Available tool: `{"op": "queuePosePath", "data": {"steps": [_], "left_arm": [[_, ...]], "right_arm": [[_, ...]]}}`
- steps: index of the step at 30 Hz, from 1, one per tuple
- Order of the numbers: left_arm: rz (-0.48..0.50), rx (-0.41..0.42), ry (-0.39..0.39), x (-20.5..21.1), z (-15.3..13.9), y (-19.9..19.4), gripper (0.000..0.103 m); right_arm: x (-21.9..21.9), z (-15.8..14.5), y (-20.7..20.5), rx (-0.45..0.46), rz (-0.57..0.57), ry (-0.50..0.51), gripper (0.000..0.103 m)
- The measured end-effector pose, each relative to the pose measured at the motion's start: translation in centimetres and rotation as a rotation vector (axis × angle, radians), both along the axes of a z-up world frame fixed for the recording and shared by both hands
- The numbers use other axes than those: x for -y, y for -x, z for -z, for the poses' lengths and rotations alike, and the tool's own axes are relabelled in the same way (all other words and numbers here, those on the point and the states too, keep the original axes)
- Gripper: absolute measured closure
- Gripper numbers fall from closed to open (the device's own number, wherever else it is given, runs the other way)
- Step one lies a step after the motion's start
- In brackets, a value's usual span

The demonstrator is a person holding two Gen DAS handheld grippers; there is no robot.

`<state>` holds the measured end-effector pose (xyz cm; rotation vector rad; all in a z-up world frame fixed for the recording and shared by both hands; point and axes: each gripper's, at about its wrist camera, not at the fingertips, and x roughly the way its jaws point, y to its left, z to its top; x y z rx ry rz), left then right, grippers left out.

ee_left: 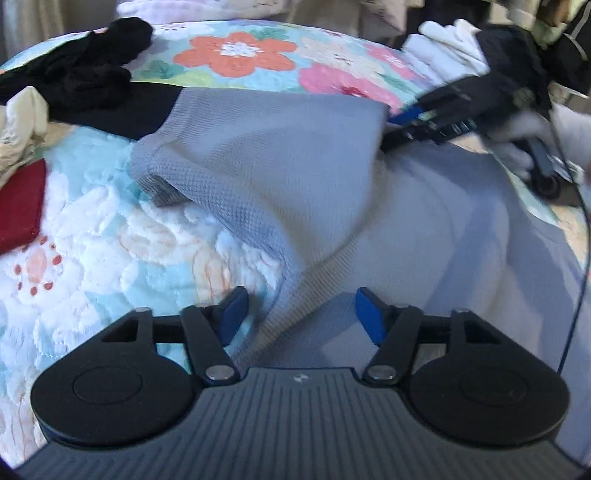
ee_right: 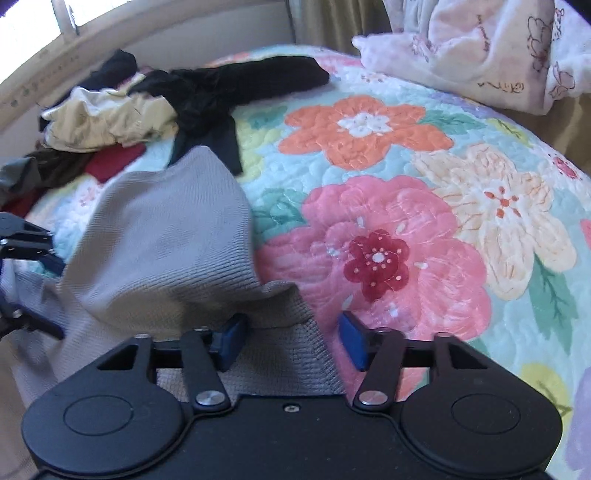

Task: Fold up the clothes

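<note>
A grey knit garment lies partly folded on the flowered quilt. In the left wrist view my left gripper stands over a raised fold of it; the fold runs between the blue pads, which do not press on it. My right gripper straddles the garment's ribbed edge, jaws apart. The garment bulges up just ahead of it. The right gripper also shows at the cloth's far corner, held by a white-gloved hand. The left gripper peeks in at the left edge.
A heap of clothes lies at the bed's far side: black pieces, a cream one and a dark red one. A pale flowered pillow sits at the back right. A wall and window sill lie behind the bed.
</note>
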<state>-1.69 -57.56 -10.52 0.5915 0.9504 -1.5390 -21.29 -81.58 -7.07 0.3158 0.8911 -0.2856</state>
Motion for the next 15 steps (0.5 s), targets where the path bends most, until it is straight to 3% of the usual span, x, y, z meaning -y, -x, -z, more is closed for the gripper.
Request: {"op": "queuePosePath", "data": {"steps": [1,2,3,6,9,13,15], "left_arm": [[-0.004,-0.018,-0.012,0.2,-0.5,0.4,0.094],[-0.003,-0.037,-0.016,0.3,-1.0,0.7,0.095],[0.003,-0.002,-0.016,0.4,-1.4,1.3,0.096],[0.017,0.193,0.002,1.0,-2.4,3.4,0.097],[-0.084,0.336,0.082,2.2,-3.9,3.5,0.096],[-0.179,0.341,0.113,4.4,-4.6,3.1,0.093],[-0.162,0.356,0.053,5.0,-2.9,3.4,0.081]], "right_arm": [[-0.5,-0.1,0.0,0.004,-0.018,0.019,0.083],[-1.3,-0.4,0.0,0.007,-0.031,0.054,0.088],[-2.2,-0.8,0.1,0.009,-0.036,0.111,0.089],[-4.1,-2.9,0.7,0.074,-0.015,0.251,0.092],[-4.2,-4.9,1.4,0.142,0.057,0.346,0.092],[-2.6,-4.4,1.4,0.128,0.124,0.396,0.092],[-1.4,-2.5,1.0,0.070,0.141,0.332,0.090]]}}
